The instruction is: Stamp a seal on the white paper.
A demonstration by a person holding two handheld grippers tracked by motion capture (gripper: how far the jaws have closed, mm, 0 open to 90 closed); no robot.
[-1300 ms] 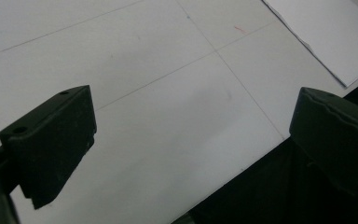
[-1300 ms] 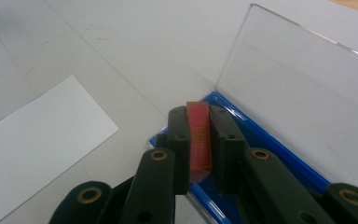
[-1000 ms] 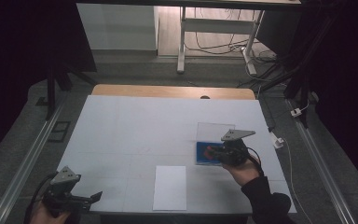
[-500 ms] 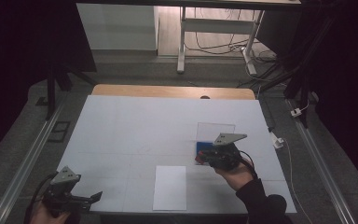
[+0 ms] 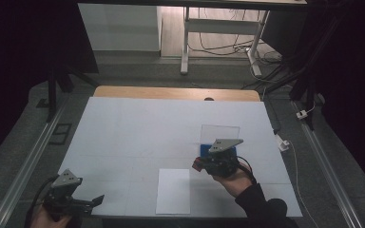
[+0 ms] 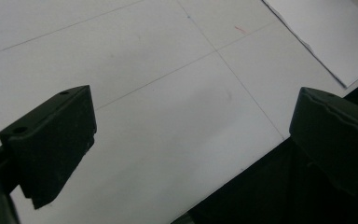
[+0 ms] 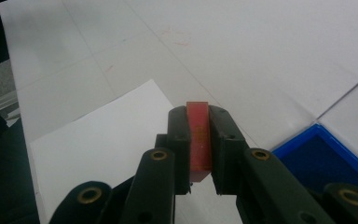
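A lab: white-covered test table (image 5: 138, 128); rails (image 5: 21, 166) alongside; floor cables (image 5: 228, 47).

Thin red block (image 7: 199, 135), upright, tong-clamped

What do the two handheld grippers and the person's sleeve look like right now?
Both are black two-jaw tools. The left gripper carries a grey three-cornered plate on top and trails a dark cable; in its own view its jaws are blocky black pads with small screw holes. The right gripper has the same grey plate; in the right gripper view brass-coloured rivets dot its black linkage. The right forearm wears a dark sleeve.
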